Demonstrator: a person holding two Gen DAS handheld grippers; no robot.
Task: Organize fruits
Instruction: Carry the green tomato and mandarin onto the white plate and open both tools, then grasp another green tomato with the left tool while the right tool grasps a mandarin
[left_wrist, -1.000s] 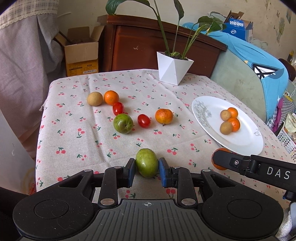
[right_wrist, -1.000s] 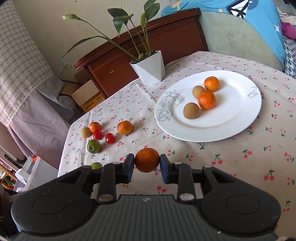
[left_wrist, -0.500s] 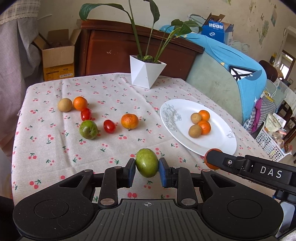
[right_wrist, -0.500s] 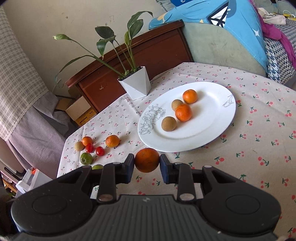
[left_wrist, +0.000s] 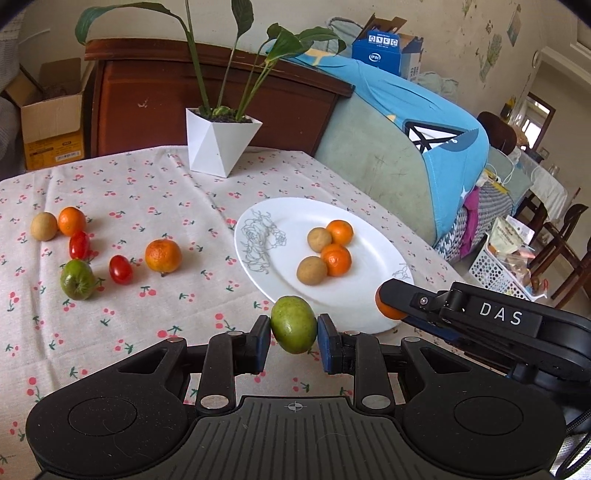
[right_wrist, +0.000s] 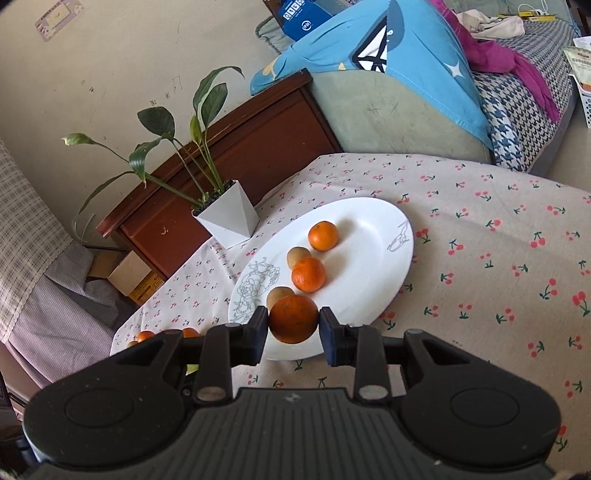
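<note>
Green fruit (left_wrist: 293, 325) is clamped between the blue pads of the left tongs (left_wrist: 293, 338), held clear of the bench (left_wrist: 155, 192) at the near rim of the white plate (left_wrist: 369, 306). Only in the left wrist view is the loose group on the left of the cherry-print cloth laid out in full: a tan fruit (left_wrist: 43, 226) touching an orange (left_wrist: 72, 220), two red tomatoes (left_wrist: 79, 244) (left_wrist: 120, 269), a second green fruit (left_wrist: 77, 278) and a further orange (left_wrist: 163, 255), all well apart from the plate. In the same view the right tongs (left_wrist: 386, 304) are seen from the side, entering from the right over the plate's near right rim, with a sliver of orange showing behind the black finger. What is held there is made plain only by the right wrist view: a dark orange (right_wrist: 293, 319) is gripped between the pads of the right tongs (right_wrist: 293, 326), their jaws narrow about it, above the near part of the plate (right_wrist: 369, 280). On the plate, two oranges (right_wrist: 323, 235) (right_wrist: 308, 274) and two tan fruits (right_wrist: 298, 256) (right_wrist: 279, 295) are seen, the nearer tan fruit partly hidden behind the gripped orange. Of the loose group only a few orange tops (right_wrist: 144, 336) are shown there, behind the tongs' body. A white faceted pot (left_wrist: 221, 142) with a leafy plant is seen at the far edge of the bench in both views; a blue box (left_wrist: 386, 50) on the sofa is seen most fully from the left.
</note>
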